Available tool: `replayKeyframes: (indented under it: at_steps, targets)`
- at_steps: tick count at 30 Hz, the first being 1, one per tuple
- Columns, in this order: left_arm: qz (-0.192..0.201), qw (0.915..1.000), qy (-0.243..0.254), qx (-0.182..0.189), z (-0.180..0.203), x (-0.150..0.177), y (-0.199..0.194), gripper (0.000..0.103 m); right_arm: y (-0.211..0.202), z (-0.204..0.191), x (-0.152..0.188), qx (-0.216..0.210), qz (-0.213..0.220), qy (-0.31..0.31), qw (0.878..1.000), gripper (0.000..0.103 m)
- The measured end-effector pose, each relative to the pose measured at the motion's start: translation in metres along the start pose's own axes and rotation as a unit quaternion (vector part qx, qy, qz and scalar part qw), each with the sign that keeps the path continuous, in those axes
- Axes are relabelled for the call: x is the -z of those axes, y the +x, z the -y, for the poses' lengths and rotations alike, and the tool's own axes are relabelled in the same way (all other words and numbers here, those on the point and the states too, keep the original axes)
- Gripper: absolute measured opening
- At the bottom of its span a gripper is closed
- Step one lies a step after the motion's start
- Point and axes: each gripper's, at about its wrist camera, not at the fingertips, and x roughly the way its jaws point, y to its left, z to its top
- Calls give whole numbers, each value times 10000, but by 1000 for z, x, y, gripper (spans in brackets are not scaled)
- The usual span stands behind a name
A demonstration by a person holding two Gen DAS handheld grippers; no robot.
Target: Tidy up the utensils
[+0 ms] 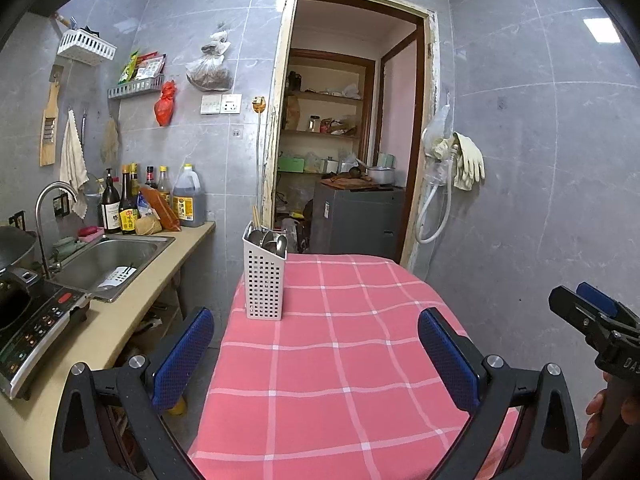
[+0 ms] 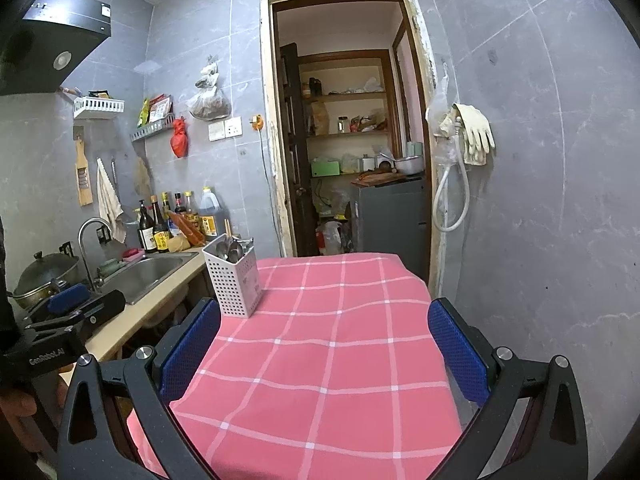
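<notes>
A white perforated utensil holder (image 1: 264, 276) (image 2: 233, 280) stands upright at the far left of the table under a pink checked cloth (image 1: 344, 352) (image 2: 324, 344). Metal spoons (image 1: 267, 238) (image 2: 230, 250) and chopsticks (image 1: 256, 214) stick out of its top. My left gripper (image 1: 316, 350) is open above the near part of the cloth, with nothing between its blue pads. My right gripper (image 2: 326, 350) is open too, also over the near cloth and well short of the holder. Each gripper shows at the edge of the other's view.
A counter (image 1: 120, 320) runs along the left with a steel sink (image 1: 108, 264), a tap, sauce bottles (image 1: 120, 208) and an induction cooker (image 1: 36, 320). A pot (image 2: 44, 276) stands by the sink. An open doorway (image 1: 348, 120) lies beyond the table. Gloves (image 1: 468, 160) hang on the right wall.
</notes>
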Motion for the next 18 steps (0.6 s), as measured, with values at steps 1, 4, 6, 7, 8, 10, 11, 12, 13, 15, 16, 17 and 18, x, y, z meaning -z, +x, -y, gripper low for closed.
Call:
replayKeyframes:
  at_steps: [1, 4, 6, 7, 8, 10, 11, 12, 13, 15, 16, 17, 18]
  targets:
    - [-7, 10000, 5, 3, 0, 1, -1, 103, -1, 1, 1, 18, -1, 1, 10000, 102]
    - [-38, 10000, 29, -13, 2, 4, -4, 103, -1, 3, 3, 52, -23, 15, 10000, 102]
    - [-55, 10000, 16, -11, 1, 5, -4, 103, -1, 4, 3, 56, -39, 23, 10000, 102]
    - [-58, 10000, 8, -6, 2, 5, -4, 103, 0, 4, 4, 59, -43, 19, 10000, 102]
    - [-60, 10000, -6, 0, 1, 5, -4, 103, 0, 4, 4, 53, -49, 19, 10000, 102]
    - [-63, 10000, -15, 2, 1, 4, -3, 103, 1, 5, 4, 50, -79, 15, 10000, 102]
    - [-64, 10000, -11, -8, 1, 3, -3, 103, 3, 4, 3, 46, -93, 14, 9999, 102]
    - [-65, 10000, -11, -8, 0, 3, -3, 103, 3, 5, 3, 40, -101, 16, 9999, 102]
    - [-66, 10000, -16, -17, 0, 3, -3, 103, 4, 5, 3, 38, -105, 17, 9999, 102]
    - [-71, 10000, -36, -35, -2, 3, -2, 103, 4, 4, 3, 38, -103, 14, 9999, 102]
    - [-76, 10000, -50, -39, -3, 3, -1, 103, 4, 4, 3, 27, -108, 8, 9999, 102]
    - [-82, 9999, -72, -46, -4, 3, -1, 103, 5, 3, 3, 19, -112, 2, 9999, 102]
    - [-86, 9999, -97, -55, -5, 3, 0, 103, 5, 3, 4, 10, -115, -3, 9999, 102]
